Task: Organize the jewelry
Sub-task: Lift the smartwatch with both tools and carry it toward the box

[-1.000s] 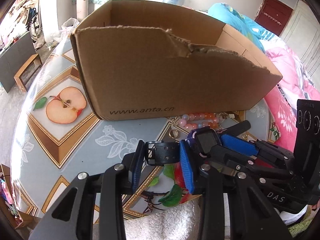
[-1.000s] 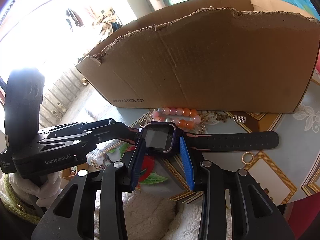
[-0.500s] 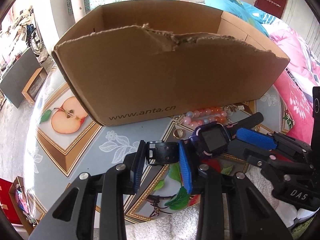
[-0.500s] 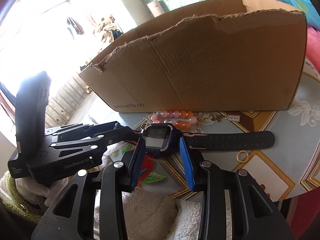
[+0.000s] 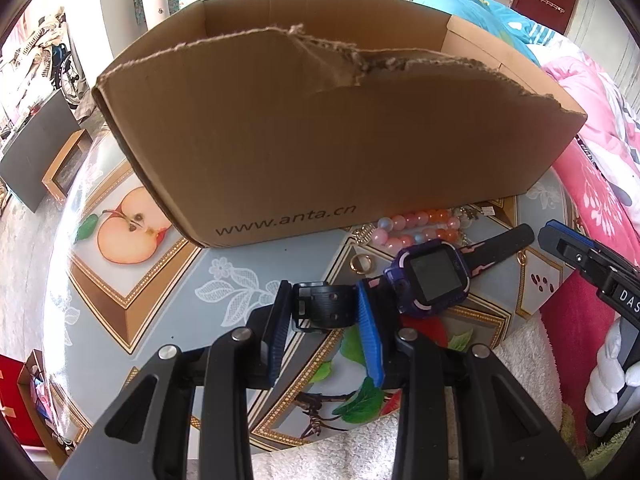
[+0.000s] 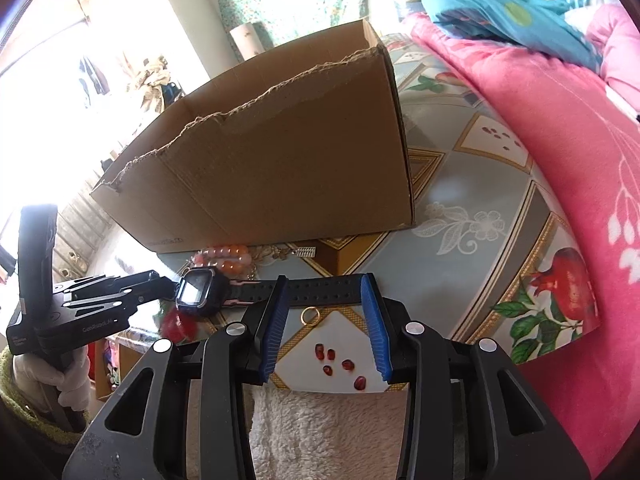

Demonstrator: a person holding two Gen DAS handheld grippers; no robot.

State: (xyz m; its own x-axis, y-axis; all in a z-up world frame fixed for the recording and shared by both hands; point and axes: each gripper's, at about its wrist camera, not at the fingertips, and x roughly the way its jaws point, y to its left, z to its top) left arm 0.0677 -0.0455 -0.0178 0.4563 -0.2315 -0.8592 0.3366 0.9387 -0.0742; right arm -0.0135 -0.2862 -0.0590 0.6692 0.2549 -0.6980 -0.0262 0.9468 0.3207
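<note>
Holding the watch (image 5: 430,278) just above the table (image 5: 132,280) before the cardboard box (image 5: 320,140): our left gripper (image 5: 324,312) clamps the buckle end, our right gripper (image 6: 325,312) straddles the strap, grip uncertain. Next: lift over the torn wall.

Bright daylight, blown-out glare perhaps from a window (image 6: 36,80) (right wrist), fisheye-warped edges.

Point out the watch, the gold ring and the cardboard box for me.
watch (image 5: 434,276): left wrist view, on its dark screen.
gold ring (image 6: 310,315): right wrist view, on its band, lying on the table.
cardboard box (image 5: 320,140): left wrist view, middle of its front wall.
</note>
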